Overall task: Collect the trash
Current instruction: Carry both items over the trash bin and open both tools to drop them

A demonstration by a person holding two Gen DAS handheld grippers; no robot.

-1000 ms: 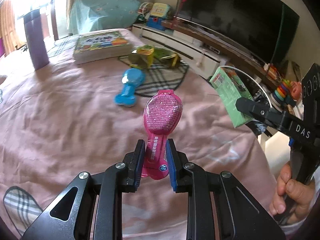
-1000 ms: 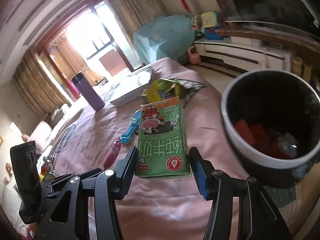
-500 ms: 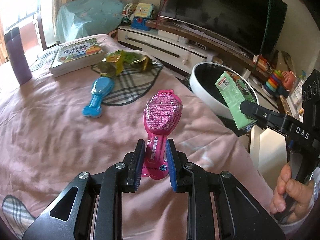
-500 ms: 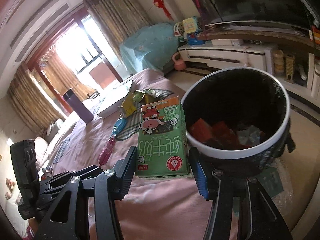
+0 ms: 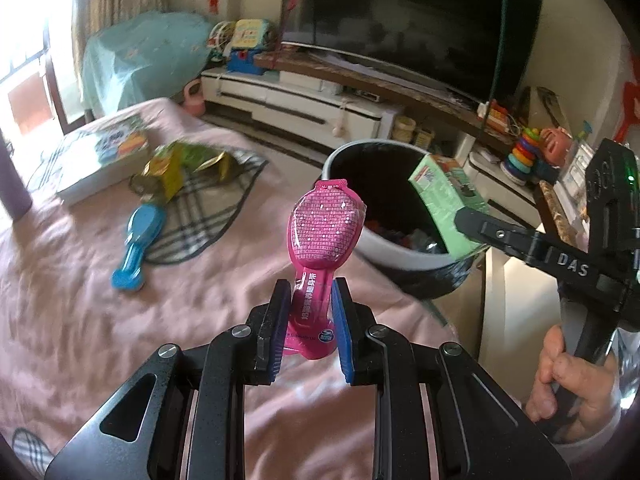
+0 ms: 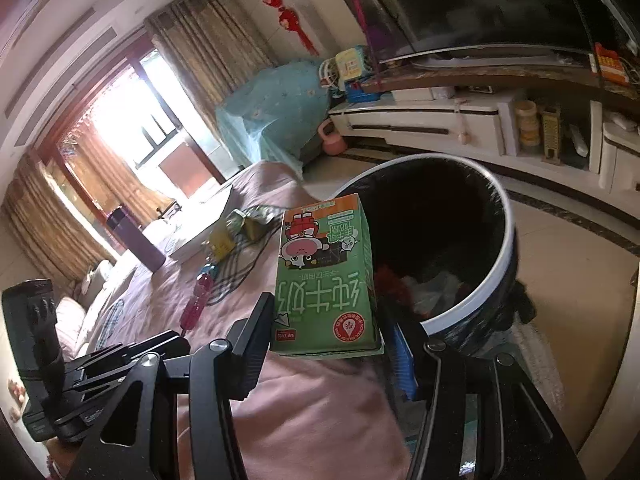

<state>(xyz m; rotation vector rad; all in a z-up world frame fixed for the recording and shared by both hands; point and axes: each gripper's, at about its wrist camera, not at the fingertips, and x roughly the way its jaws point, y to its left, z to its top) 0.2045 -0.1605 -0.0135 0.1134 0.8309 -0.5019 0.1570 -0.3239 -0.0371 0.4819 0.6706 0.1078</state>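
Observation:
My left gripper point(image 5: 307, 312) is shut on a pink spoon-shaped wrapper point(image 5: 325, 228), held upright above the pink bedspread, just left of the black bin point(image 5: 392, 254) with a white rim. My right gripper point(image 6: 332, 336) is shut on a green milk carton point(image 6: 324, 280), held at the bin's near rim point(image 6: 472, 300). The carton also shows in the left wrist view point(image 5: 444, 208), over the bin's right edge. The bin holds red and white scraps. The left gripper with the pink wrapper shows small in the right wrist view point(image 6: 196, 300).
On the bed lie a blue spoon-shaped wrapper point(image 5: 136, 244), yellow-green snack bags point(image 5: 180, 164) on a checked cloth, a book point(image 5: 100, 156) and a purple cup point(image 6: 136, 240). A TV stand point(image 5: 320, 108) runs behind the bin.
Both grippers have moved right toward the bin with their loads. The carton now sits at the bin's rim, and the pink wrapper is closer to the bin.

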